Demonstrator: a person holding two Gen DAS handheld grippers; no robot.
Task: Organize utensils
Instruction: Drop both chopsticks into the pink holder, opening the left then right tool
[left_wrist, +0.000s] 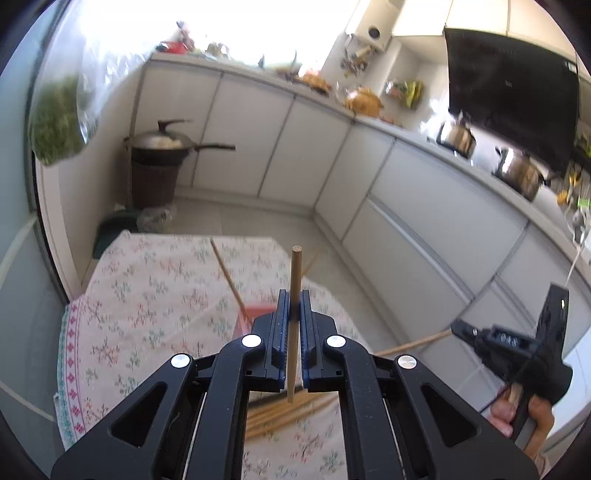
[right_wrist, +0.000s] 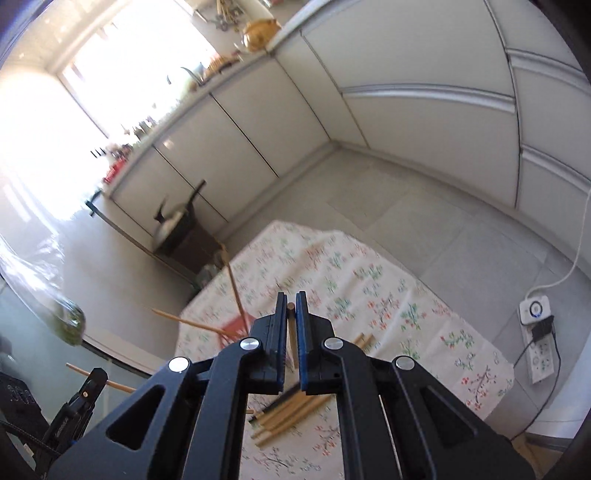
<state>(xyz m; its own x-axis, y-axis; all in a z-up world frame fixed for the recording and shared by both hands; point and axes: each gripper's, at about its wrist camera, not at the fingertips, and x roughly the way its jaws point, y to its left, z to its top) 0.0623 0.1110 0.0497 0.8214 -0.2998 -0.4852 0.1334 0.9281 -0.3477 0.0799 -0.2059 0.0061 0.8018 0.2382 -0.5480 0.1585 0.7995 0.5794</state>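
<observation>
Left claw (left_wrist: 294, 310): clamped on one upright chopstick (left_wrist: 295, 280), held above the bench.
Right claw (right_wrist: 291, 317): clamped on a second chopstick (right_wrist: 291, 334), gripped near its tip.
Red holder (left_wrist: 255, 314): on the floral cloth (left_wrist: 155, 295), two sticks leaning in it.
Loose chopsticks (right_wrist: 291, 410): piled on the cloth below both claws.
Risk: thin grip; a stick may pivot, slip, or miss the holder and tip it.
</observation>
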